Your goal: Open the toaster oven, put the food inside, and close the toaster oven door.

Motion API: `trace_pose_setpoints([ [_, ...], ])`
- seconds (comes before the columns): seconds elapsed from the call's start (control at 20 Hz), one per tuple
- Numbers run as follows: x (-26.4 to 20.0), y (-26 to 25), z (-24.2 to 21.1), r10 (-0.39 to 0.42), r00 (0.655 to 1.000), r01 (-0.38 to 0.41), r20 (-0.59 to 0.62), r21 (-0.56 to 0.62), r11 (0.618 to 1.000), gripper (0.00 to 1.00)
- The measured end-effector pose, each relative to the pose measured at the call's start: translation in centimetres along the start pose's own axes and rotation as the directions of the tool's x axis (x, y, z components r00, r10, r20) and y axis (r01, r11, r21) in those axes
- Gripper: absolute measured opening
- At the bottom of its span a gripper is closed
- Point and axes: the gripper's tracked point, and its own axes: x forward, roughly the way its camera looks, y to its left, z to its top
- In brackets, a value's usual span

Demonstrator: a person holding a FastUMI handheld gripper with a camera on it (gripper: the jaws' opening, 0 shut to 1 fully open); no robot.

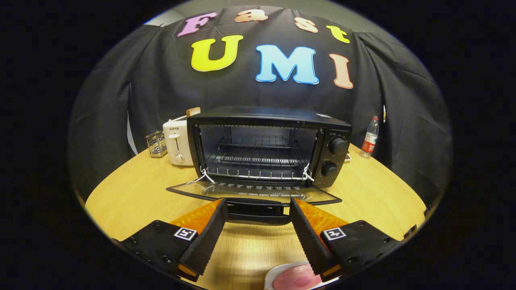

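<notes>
A black toaster oven stands on the wooden table, just ahead of my fingers. Its glass door lies folded down flat toward me, and the wire rack inside is bare. The door's black handle sits between my fingertips, which stand apart on either side of it without pressing on it. My gripper is open. A white dish holding pink food rests on the table close below the fingers, partly hidden by the right finger.
A white pop-up toaster and a small wire holder stand left of the oven. A plastic water bottle stands to its right, near the black cloth wall. Bare table lies on both sides of the door.
</notes>
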Motion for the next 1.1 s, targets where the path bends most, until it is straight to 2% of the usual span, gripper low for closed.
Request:
trace_pose_setpoints([
  [0.15,-0.1,0.0,-1.6,0.012,0.998,-0.011,-0.061,0.011,1.0,0.98],
  [0.3,-1.2,0.0,-1.2,0.032,0.997,-0.03,-0.066,0.02,0.999,0.98],
  [0.6,-5.6,-1.3,-1.2,0.086,0.993,-0.081,-0.081,0.071,0.994,0.98],
  [0.85,-10.2,-4.2,-1.7,0.148,0.981,-0.131,-0.123,0.132,0.982,0.98],
  [1.1,-12.7,-8.1,-2.6,0.202,0.96,-0.17,-0.192,0.169,0.971,0.97],
])
